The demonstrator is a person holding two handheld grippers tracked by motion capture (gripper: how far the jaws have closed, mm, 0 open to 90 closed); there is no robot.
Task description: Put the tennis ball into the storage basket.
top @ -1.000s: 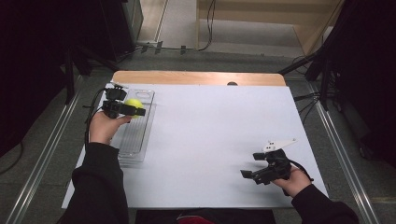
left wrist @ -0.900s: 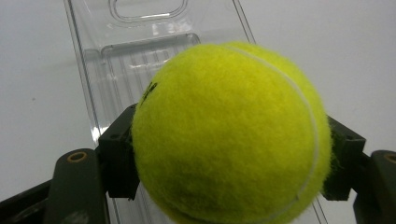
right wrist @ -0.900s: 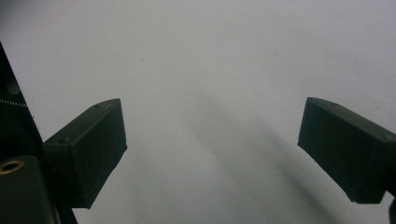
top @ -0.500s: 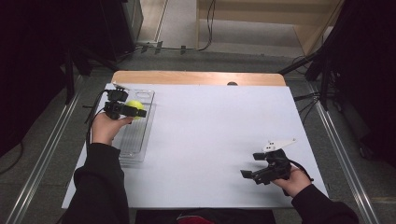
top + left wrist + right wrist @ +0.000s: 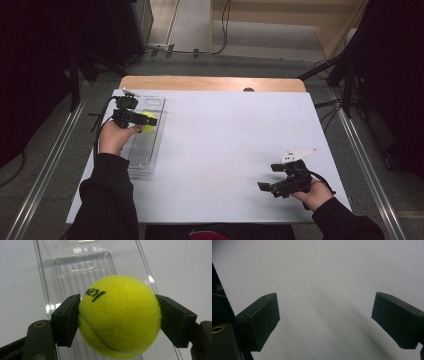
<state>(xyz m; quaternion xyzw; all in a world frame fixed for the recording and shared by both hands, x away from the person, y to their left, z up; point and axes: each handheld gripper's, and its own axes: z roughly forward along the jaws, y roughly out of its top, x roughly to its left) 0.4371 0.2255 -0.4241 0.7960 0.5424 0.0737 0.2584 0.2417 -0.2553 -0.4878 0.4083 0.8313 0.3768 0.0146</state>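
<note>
A yellow tennis ball (image 5: 120,316) with black lettering sits between the two black jaws of my left gripper (image 5: 117,320), which is shut on it. From the high view the ball (image 5: 148,121) hangs over a clear plastic tray (image 5: 145,150) at the table's left side, with the left gripper (image 5: 145,120) held by a hand in a dark sleeve. The ribbed tray (image 5: 75,267) lies below the ball in the left gripper view. My right gripper (image 5: 265,188) rests near the front right of the table; its jaws stand wide apart over bare white surface (image 5: 324,290), holding nothing.
The white tabletop (image 5: 230,135) has a wooden strip (image 5: 210,83) along its far edge. Metal rails (image 5: 365,165) run along both sides of the table, and cables lie on the floor beyond. A white three-cornered plate (image 5: 298,154) sits on the right gripper.
</note>
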